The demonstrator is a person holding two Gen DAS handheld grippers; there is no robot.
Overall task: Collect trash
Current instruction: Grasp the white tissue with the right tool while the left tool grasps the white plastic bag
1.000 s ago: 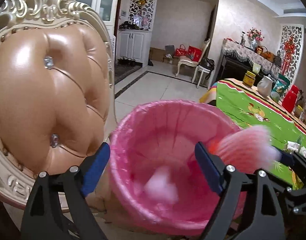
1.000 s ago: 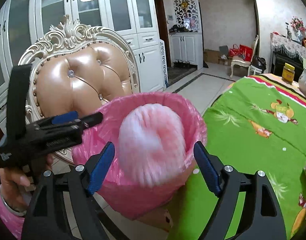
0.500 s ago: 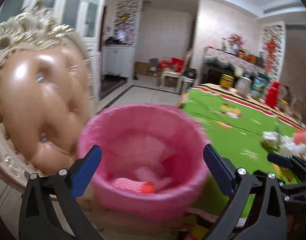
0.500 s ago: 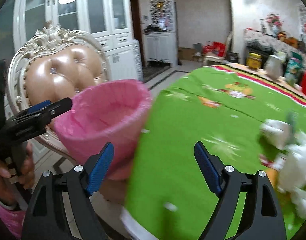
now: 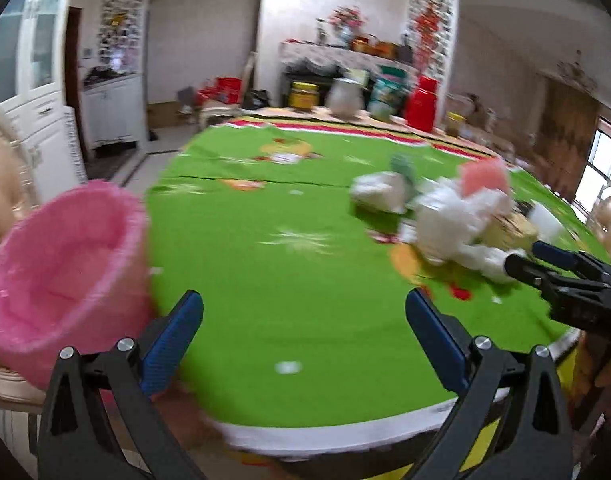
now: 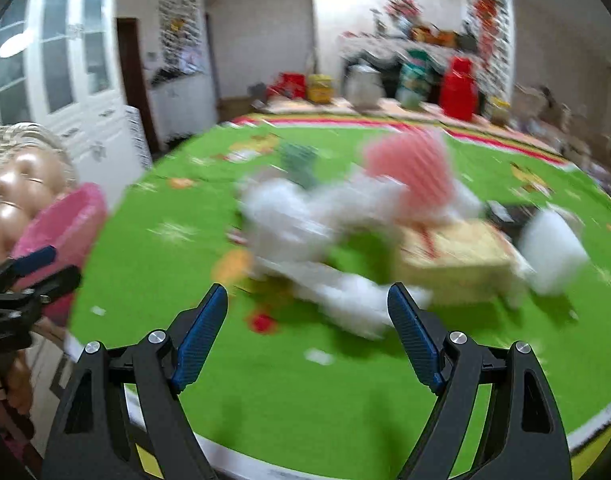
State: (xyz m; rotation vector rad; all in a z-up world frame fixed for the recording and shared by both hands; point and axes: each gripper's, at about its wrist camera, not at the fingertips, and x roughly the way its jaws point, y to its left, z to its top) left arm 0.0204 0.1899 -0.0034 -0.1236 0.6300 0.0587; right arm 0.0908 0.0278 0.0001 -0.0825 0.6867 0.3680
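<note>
Blurred trash lies in a heap on the green tablecloth [image 5: 289, 264]: white crumpled paper [image 5: 449, 224] [image 6: 305, 220], a pink foam net [image 5: 485, 176] [image 6: 405, 164], a tan box [image 6: 453, 264] and a white cup [image 6: 553, 252]. The pink-lined bin [image 5: 61, 264] [image 6: 65, 224] stands off the table's left edge. My left gripper [image 5: 303, 320] is open and empty over the near cloth, left of the heap. My right gripper [image 6: 307, 312] is open and empty, just short of the white paper. Each gripper shows in the other's view: the right gripper [image 5: 525, 256], the left gripper [image 6: 61, 266].
A padded chair [image 6: 17, 184] stands behind the bin. A yellow jar [image 5: 303, 94], a metal kettle [image 5: 345, 98] and a red container [image 5: 423, 102] line the table's far edge. The table's near rim [image 5: 345, 436] runs below my fingers. White cabinets [image 6: 65, 80] fill the left.
Both views have swung right, from over the bin to the table and the heap. The pink and white pieces seen over the bin are gone from between the fingers. Left jaws widened.
</note>
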